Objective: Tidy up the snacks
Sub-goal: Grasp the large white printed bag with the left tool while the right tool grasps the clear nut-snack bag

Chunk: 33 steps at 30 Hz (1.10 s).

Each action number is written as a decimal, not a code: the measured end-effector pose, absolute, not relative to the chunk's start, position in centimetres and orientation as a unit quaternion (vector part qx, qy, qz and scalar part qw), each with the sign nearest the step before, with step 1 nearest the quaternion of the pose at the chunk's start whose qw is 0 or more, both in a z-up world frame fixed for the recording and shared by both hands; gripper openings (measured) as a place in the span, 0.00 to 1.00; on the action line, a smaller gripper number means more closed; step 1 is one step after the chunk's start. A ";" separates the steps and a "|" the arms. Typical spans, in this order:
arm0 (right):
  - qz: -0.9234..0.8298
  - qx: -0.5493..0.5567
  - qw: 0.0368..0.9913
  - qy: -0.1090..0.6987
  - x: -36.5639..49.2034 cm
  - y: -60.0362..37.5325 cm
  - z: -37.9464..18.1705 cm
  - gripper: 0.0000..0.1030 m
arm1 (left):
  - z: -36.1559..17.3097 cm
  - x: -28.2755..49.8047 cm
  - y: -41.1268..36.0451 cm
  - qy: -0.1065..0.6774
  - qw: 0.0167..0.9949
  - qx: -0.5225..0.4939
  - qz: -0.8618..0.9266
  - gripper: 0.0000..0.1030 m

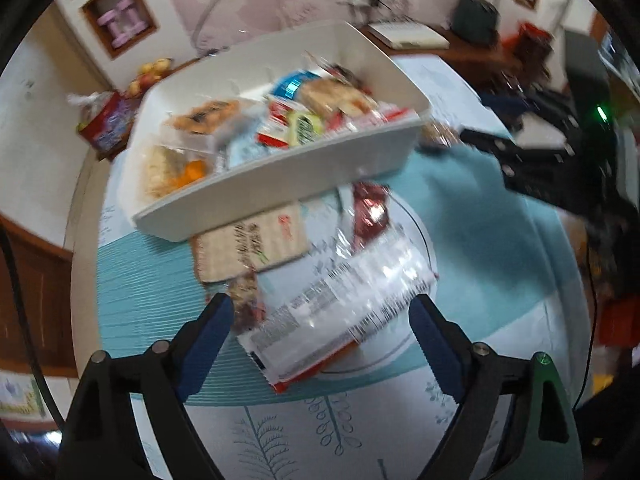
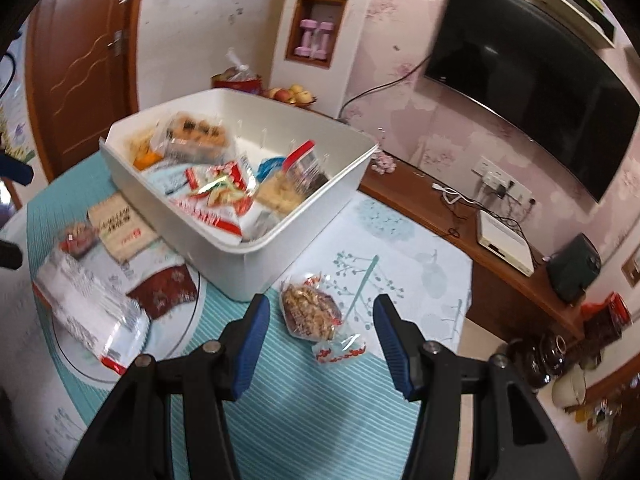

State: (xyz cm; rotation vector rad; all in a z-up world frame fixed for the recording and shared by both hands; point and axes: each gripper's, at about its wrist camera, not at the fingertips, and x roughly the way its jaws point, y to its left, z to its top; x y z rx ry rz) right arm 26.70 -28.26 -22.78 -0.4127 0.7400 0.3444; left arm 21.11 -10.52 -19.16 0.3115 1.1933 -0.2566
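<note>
Tabletop (image 2: 320, 400): one bin (image 2: 280, 256), five loose snack packets, both tongs agape

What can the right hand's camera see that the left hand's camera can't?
Only the right wrist view shows the big black TV on the wall and the open right gripper lined up with a small nut snack packet in front of it. Only the left wrist view shows the open left gripper over the long silver packet. Both show the white bin full of snacks and the tan packet beside it.
</note>
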 end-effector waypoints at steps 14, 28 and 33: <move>0.165 -0.257 0.886 0.350 28.1 -27.1 -27.3 0.52 | -24.0 22.9 -12.1 0.593 0.761 0.197 -0.177 0.86; 0.165 -0.229 0.888 0.364 29.7 -27.3 -28.8 0.52 | -27.2 24.5 -13.5 0.627 0.721 0.198 -0.220 0.88; 0.163 -0.222 0.889 0.366 29.7 -27.4 -28.8 0.52 | -27.8 24.5 -14.0 0.628 0.718 0.200 -0.224 0.88</move>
